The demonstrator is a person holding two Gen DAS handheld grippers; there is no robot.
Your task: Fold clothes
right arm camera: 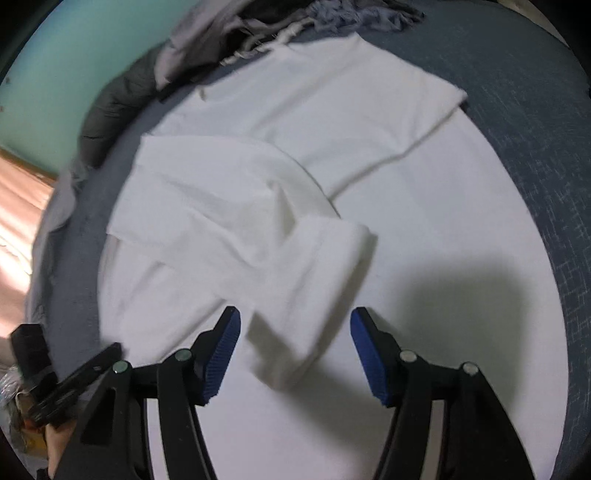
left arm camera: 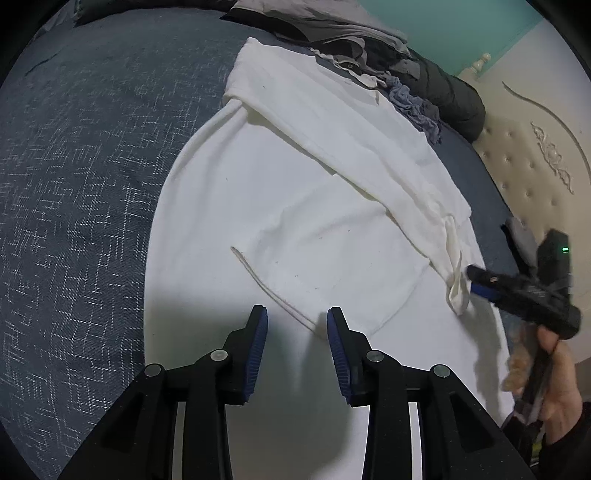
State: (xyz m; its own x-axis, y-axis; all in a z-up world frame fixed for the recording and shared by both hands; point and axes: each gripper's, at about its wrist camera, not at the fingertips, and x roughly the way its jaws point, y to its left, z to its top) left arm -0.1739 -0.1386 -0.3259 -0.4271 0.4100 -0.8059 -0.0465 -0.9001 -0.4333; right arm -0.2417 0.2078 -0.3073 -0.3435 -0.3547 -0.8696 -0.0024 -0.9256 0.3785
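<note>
1. Blue-padded left tool [left arm camera: 297, 317] hovers with jaws apart and empty over a large white cotton garment [left arm camera: 280, 229].
2. Right tool [right arm camera: 295, 321], jaws wide apart, holds nothing; a folded white sleeve [right arm camera: 317, 273] lies just below it.
3. White garment is spread flat on a dark blue woven bedspread [left arm camera: 81, 177], with a heap of grey clothes [left arm camera: 354, 44] at its far edge.

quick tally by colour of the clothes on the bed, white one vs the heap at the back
white: 1, the white garment spread flat with a sleeve folded over
dark quilted jacket: 1
blue-grey frilly item: 1
grey and black pieces in the heap: at least 2, too tangled to separate
total: at least 5
</note>
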